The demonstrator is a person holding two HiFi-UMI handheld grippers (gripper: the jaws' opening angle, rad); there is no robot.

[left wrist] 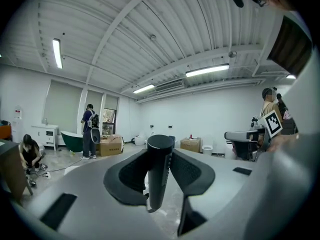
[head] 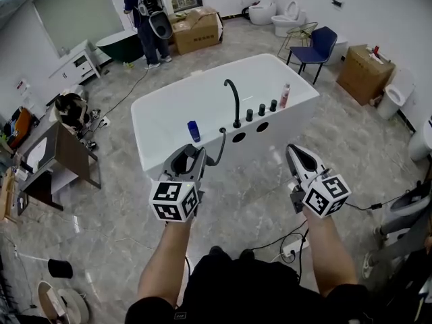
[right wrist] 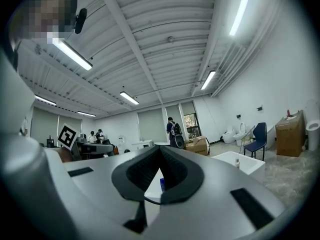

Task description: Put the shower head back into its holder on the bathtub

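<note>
— Grey marbled floor (head: 236,201) runs under everything, and at far left we see a crouching person (head: 70,109), too small to make out much more. What are we holding?
— Our left gripper (head: 191,155) is clamped on the black cylindrical shower head (left wrist: 159,174), jaws roughly half apart, pads pressing its sides. From the head view those jaws hide nearly all of it; we only see its thin black hose (head: 221,142) curling up to the rim of the white freestanding bathtub (head: 297,120).
— So it hangs short of the tub?
— Yes, in the air just off the near wall. Two dark round openings (head: 239,138) sit on the rim by the curved black faucet (head: 233,103); which one is the holder we cannot tell.
— And our right gripper (head: 293,150)?
— Closed tip to tip on nothing; through the gap below its tips we glimpse only a slice of tub and a small blue bottle (right wrist: 162,185).
</note>
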